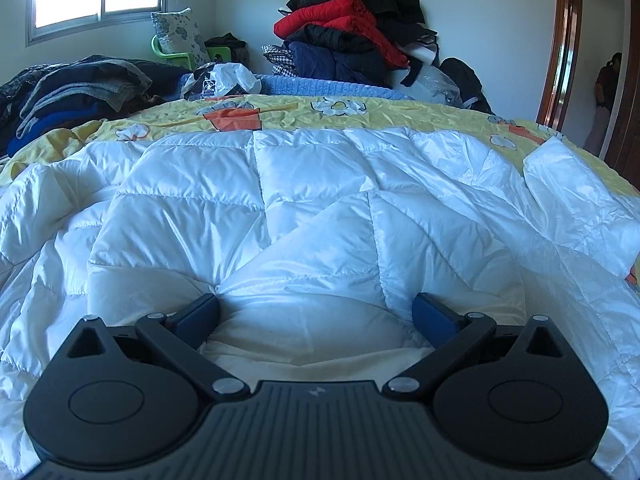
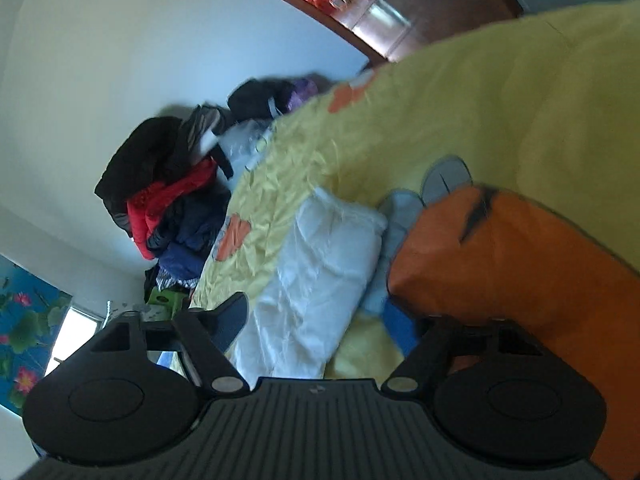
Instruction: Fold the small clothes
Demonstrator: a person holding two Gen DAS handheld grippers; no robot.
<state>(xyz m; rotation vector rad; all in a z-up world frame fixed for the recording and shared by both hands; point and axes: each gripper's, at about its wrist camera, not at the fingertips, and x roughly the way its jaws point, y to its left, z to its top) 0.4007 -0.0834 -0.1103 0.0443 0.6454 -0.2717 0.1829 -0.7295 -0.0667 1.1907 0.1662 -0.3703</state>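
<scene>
Resting your left claw (image 1: 316, 308) released over the white jacket (image 1: 304, 200); your right claw (image 2: 320, 316) gapes, sleeve (image 2: 320, 272) between its fingers.

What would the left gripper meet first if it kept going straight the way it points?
Most likely the white quilted garment itself: the left gripper is open and angled down onto it, with a puffed fold already bulging between its fingers. Depth is hard to judge through the fisheye.

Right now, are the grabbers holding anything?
No. The left gripper is open over the white quilted jacket; the right gripper is open near its sleeve.
</scene>
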